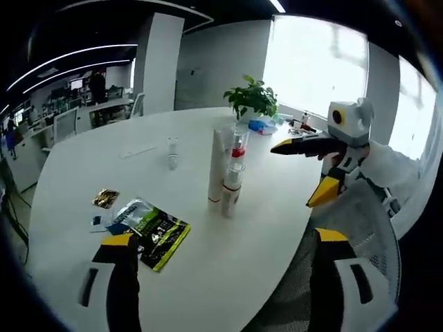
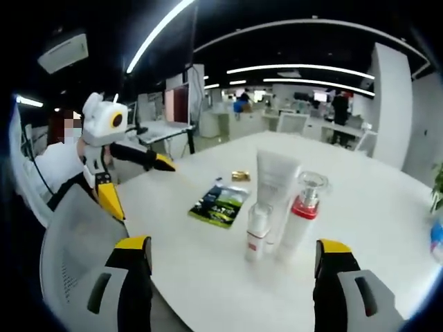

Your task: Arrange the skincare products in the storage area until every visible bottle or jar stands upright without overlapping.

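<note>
1. I am holding the left hand-held gripper (image 1: 225,277) with its jaws spread wide and nothing between them, hovering at the near edge of the worktop (image 1: 83,166).
2. I am keeping the right hand-held gripper (image 2: 235,280) just as wide open and empty, at the worktop's edge from the opposite side; a mesh chair back (image 2: 69,256) is sitting beside it.
3. Just past the left jaws, a dark green sachet (image 1: 154,234) is lying flat near the worktop edge, with a small gold packet (image 1: 105,198) beside it.
4. Further in, toward the middle of the worktop, the white tube (image 2: 275,183), the red-collared pump bottle (image 2: 302,214) and the small white bottle (image 2: 257,232) are standing upright in a tight cluster, long axes vertical, touching or nearly so; I cannot tell which.
5. In the right gripper view this cluster is lying straight ahead between the jaws and close, so I am judging the right hand as nearer for any spacing move.
6. Beyond, a small clear bottle (image 1: 172,152) is standing alone, and a potted plant (image 1: 252,99) is sitting at the far edge.
</note>
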The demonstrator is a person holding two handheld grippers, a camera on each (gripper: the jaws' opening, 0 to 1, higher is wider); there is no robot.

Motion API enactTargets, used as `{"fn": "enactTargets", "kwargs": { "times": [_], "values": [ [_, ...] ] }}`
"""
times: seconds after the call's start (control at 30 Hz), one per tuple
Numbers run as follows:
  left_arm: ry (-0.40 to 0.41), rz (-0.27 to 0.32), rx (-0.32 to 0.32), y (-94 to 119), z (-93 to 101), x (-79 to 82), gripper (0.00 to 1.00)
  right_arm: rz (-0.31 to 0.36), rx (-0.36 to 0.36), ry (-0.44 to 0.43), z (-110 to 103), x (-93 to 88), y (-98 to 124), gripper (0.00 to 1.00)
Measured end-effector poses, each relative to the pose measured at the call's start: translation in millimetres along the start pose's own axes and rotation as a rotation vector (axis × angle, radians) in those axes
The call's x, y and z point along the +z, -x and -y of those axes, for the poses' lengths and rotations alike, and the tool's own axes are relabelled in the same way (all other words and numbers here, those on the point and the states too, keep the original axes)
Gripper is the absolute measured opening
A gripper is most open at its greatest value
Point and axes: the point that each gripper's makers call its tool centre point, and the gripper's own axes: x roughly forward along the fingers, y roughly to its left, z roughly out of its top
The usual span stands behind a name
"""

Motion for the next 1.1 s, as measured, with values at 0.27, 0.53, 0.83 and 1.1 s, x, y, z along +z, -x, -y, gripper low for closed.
{"fn": "enactTargets", "kwargs": {
  "times": [0.27, 0.53, 0.83, 1.1],
  "values": [
    [0.018, 0.008, 0.018, -5, 3.1, 0.5, 0.99, 0.008, -0.001, 0.007, 10, 2.5, 7, 0.99],
    [0.042, 0.02, 0.041, -9, 8.4, 1.1, 0.99, 0.0, 0.004, 0.03, 24, 1.5, 14, 0.99],
    [0.077, 0.035, 0.082, -14, 19.7, 2.1, 0.99, -0.016, 0.04, 0.073, 38, -0.6, 19, 0.99],
    [0.107, 0.064, 0.121, -18, 28.1, 4.3, 0.99, -0.025, 0.079, 0.143, 52, 4.0, 20, 0.99]
  ]
}}
